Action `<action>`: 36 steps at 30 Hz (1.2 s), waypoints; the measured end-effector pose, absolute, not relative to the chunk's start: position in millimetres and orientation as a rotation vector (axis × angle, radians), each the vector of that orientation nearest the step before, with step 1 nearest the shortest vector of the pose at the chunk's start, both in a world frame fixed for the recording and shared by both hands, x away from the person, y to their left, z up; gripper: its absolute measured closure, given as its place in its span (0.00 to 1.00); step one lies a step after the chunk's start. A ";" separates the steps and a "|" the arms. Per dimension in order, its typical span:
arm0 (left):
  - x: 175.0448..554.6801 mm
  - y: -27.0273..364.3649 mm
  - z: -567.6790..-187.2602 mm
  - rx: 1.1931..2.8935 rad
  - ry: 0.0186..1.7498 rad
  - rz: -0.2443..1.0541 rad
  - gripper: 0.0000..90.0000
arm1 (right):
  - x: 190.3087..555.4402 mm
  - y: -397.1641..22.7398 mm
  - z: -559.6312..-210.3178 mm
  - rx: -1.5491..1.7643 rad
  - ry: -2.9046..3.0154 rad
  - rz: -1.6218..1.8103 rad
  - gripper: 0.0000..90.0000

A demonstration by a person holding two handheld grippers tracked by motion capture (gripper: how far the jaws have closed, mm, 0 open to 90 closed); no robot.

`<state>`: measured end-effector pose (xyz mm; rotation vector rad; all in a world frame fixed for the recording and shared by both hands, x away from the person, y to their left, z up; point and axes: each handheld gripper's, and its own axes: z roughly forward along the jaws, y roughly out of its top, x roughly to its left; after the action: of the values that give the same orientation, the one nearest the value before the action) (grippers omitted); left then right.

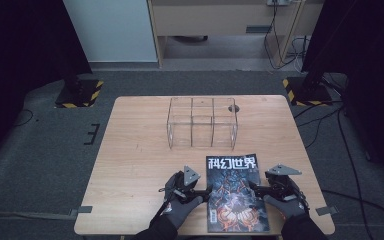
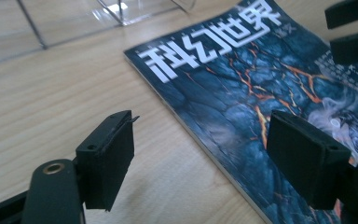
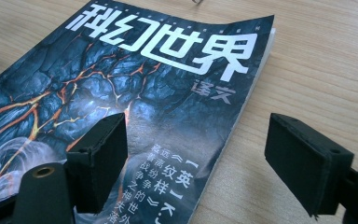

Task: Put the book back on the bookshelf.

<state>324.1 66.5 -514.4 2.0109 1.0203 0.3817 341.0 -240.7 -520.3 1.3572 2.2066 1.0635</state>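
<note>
A clear acrylic organiser [image 1: 202,123], its compartments holding nothing, stands mid-worktop [image 1: 130,150]. Nearer the person, a magazine [image 1: 235,192] lies flat. The left claw [image 1: 204,192] and right claw [image 1: 254,189] flank its side edges, both released, straddling the edges without pressing.

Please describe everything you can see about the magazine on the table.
The magazine lies flat and closed, cover up, on the wooden table, near its front edge and in front of the clear divided box. Its glossy cover shows dark cracked rock with orange veins and large white Chinese characters. One top corner lifts slightly. The left gripper and right gripper straddle its side edges, jaws open.
</note>
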 end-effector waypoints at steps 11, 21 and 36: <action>322.9 50.7 -528.2 2.055 1.007 0.346 0.28 | 343.9 -240.8 -525.1 1.400 2.226 1.076 0.25; 318.8 42.4 -532.4 2.089 0.976 0.349 0.28 | 345.0 -235.1 -528.9 1.404 2.258 1.047 0.26; 317.7 37.3 -533.7 2.085 0.963 0.315 0.29 | 346.1 -234.6 -530.0 1.438 2.258 1.111 0.26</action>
<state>317.7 37.3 -533.7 2.0853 0.9631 0.3151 346.1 -234.6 -530.0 1.4378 2.2581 1.1106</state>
